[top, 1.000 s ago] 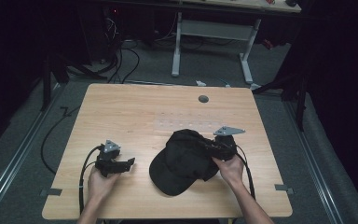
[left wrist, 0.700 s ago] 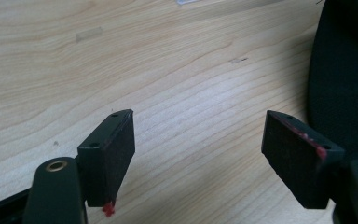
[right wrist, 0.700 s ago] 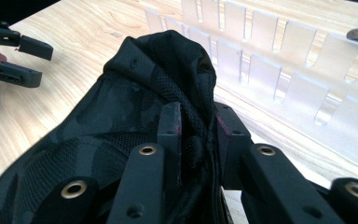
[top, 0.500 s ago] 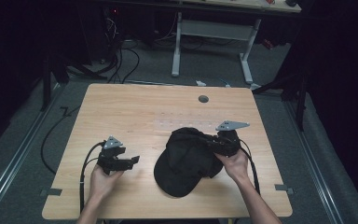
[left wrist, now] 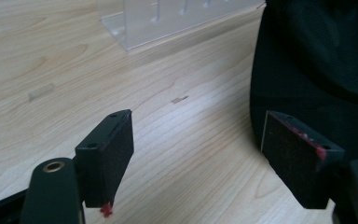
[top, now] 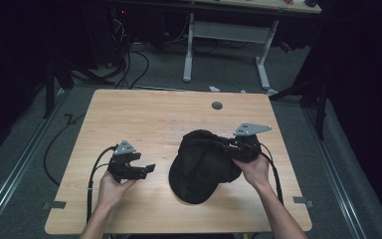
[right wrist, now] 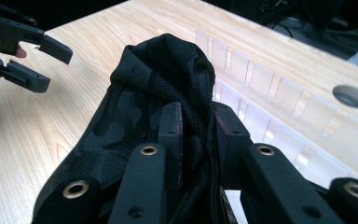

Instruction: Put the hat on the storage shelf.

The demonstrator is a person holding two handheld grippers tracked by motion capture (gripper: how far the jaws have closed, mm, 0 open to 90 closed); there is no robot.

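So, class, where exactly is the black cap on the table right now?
In the high view the black cap lies right of centre near the table's front edge, its back pinched by the right hand-held gripper, with the open left hand-held gripper nearby.

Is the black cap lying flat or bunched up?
Bunched: the right gripper pinches a fold of the black cap, whose crown rises crumpled.

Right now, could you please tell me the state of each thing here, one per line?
Black cap: crumpled, lying on the table, its fabric pinched at one side.
Right gripper: shut on the cap.
Left gripper: open, empty, jaws apart just beside the cap.
Clear plastic rack: lying on the wooden table, untouched.
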